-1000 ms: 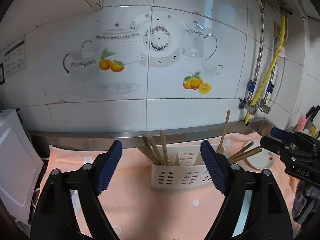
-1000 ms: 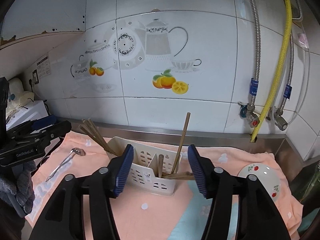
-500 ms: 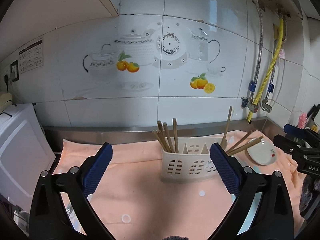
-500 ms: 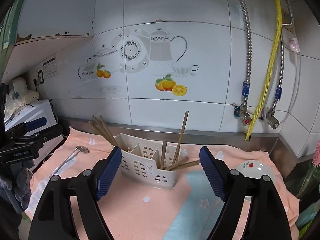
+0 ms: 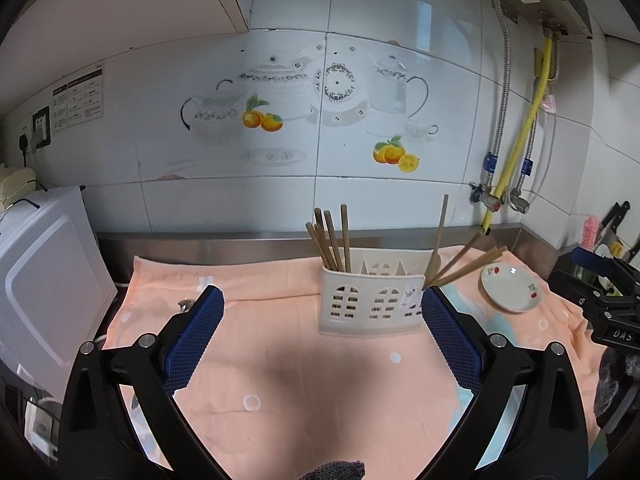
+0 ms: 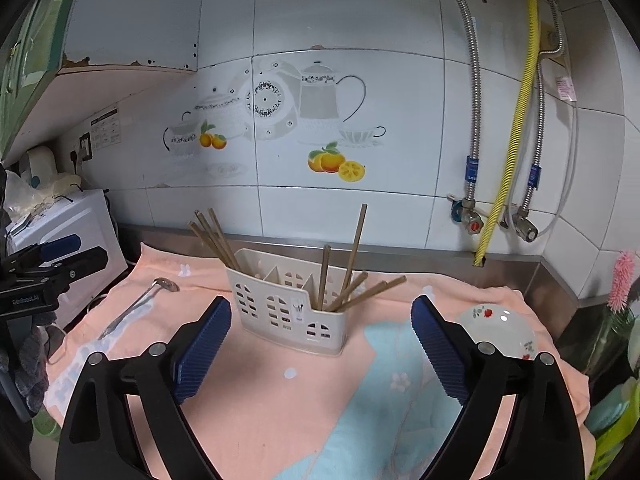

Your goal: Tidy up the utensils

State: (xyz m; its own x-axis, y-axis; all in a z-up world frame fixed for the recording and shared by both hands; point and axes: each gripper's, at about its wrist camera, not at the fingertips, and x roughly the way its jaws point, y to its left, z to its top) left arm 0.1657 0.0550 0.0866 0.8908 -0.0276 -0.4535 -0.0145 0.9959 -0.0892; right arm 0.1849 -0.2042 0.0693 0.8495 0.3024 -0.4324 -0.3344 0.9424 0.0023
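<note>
A white slotted utensil holder [image 5: 370,300] stands on the peach cloth; it also shows in the right wrist view [image 6: 286,306]. Brown chopsticks [image 5: 330,240] stand in its left compartment, and more wooden sticks [image 6: 348,280] lean out of its right one. A metal spoon [image 6: 138,304] lies on the cloth to the left. My left gripper [image 5: 320,344] is open and empty, in front of the holder. My right gripper [image 6: 320,344] is open and empty, also in front of it.
A small white saucer with red flowers [image 6: 502,330] sits right of the holder, also in the left wrist view [image 5: 510,286]. A white appliance [image 5: 44,276] stands at the left. Pipes and a yellow hose [image 6: 512,140] run down the tiled wall. A steel ledge [image 5: 220,242] backs the counter.
Both grippers have pulled back from the holder and opened wider. The holder now looks smaller and farther off in both views.
</note>
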